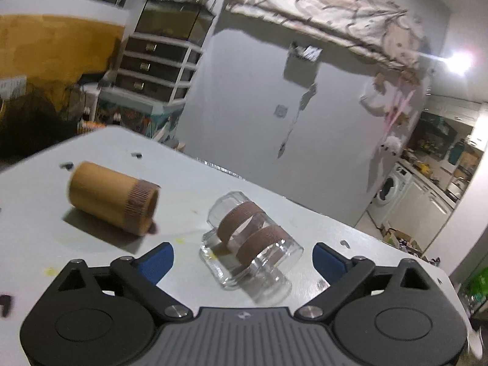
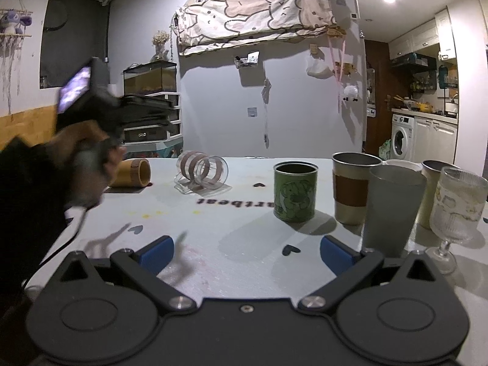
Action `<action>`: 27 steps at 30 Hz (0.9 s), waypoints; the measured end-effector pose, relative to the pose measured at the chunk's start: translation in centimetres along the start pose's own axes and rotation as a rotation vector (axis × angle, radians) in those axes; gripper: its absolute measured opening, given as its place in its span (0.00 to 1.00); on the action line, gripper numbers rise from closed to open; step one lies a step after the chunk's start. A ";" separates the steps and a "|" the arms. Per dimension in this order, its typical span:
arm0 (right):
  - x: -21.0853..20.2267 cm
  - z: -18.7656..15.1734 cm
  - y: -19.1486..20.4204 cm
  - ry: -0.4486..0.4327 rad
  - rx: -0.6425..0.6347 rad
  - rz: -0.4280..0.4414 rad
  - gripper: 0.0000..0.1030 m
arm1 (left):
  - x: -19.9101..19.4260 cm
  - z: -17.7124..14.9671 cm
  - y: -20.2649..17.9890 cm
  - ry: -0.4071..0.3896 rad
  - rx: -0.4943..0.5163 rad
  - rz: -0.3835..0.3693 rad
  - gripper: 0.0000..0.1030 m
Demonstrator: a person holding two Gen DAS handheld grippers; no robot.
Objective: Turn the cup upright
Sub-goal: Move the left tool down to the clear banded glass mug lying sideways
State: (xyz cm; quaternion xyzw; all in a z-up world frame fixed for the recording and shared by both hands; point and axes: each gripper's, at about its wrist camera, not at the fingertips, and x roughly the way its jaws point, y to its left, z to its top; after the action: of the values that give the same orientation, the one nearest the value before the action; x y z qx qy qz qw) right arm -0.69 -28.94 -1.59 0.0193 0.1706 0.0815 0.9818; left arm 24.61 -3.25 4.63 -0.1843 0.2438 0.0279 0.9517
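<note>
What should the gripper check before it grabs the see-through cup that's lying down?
1. Left gripper open: ok, jaws spread wide.
2. Glass cup lined up between the fingers: ok, it lies on its side just ahead of them.
3. Nothing touching the cup: ok, the bamboo cup lies apart to its left.
4. Room to stand it up: ok, bare table around it.
5. Right gripper out of the way: ok, open, holding nothing, well back.
6. Which part the fingers would pinch: cannot tell.

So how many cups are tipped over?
2: the glass mug lying just ahead of the open left gripper, and the bamboo cup lying beside it.
</note>
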 end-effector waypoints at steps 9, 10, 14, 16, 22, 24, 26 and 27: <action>-0.1 -0.7 -2.2 0.011 0.037 -0.027 1.00 | 9.4 0.4 0.1 0.140 -0.247 0.028 0.89; 0.0 -0.8 -2.4 0.013 0.041 -0.029 1.00 | 9.9 0.3 0.0 0.139 -0.256 0.037 0.89; 0.1 -1.1 -3.0 0.018 0.050 -0.033 1.00 | 11.0 0.3 -0.8 0.125 -0.270 0.041 0.89; 0.1 -1.2 -3.2 0.020 0.052 -0.034 1.00 | 11.5 0.3 -1.5 0.126 -0.256 0.055 0.89; 0.0 -1.3 -3.2 0.020 0.051 -0.033 1.00 | 13.0 0.1 -2.1 0.171 -0.243 0.082 0.89; 0.0 -1.4 -3.2 0.019 0.052 -0.037 1.00 | 12.9 0.2 -1.8 0.176 -0.248 0.043 0.80; 0.0 -1.5 -3.3 0.018 0.055 -0.038 1.00 | 12.6 0.5 -1.3 0.202 -0.269 0.014 0.72; 0.0 -1.5 -3.3 0.018 0.057 -0.039 1.00 | 12.5 0.7 -1.1 0.222 -0.269 0.005 0.72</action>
State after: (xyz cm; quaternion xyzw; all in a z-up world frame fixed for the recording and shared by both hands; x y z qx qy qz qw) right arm -0.69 -32.21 -3.22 0.0435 0.1819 0.0576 0.9807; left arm 36.03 -4.49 -0.37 -0.3112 0.3418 0.0422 0.8857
